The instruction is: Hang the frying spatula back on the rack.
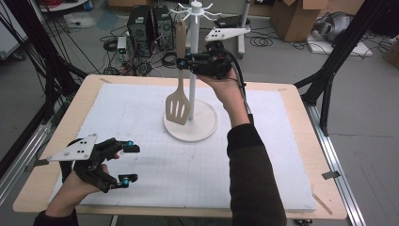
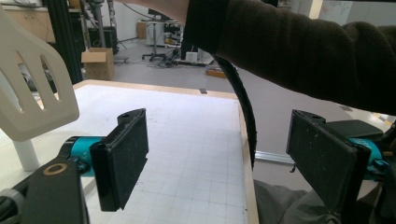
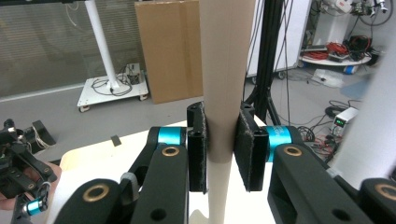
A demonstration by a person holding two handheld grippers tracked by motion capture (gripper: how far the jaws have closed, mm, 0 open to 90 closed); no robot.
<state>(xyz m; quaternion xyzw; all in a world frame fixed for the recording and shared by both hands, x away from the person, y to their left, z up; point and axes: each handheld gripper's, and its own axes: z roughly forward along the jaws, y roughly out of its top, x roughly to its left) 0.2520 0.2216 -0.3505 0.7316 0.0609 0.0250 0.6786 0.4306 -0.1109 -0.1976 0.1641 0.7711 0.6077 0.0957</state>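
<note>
We've got the spatula [image 1: 179,89] pinched by its handle in the right gripper [image 1: 181,62], up beside the rack [image 1: 192,70] (hooking undecided), left gripper [image 1: 131,163] spread idle over the table [image 1: 301,122].

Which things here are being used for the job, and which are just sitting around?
In use:
- spatula, its handle clamped in the right tool
- white rack beside it
- left tool, open and holding nothing, over the mat

Just lying about:
- cardboard boxes
- computer towers
- floor cables
</note>
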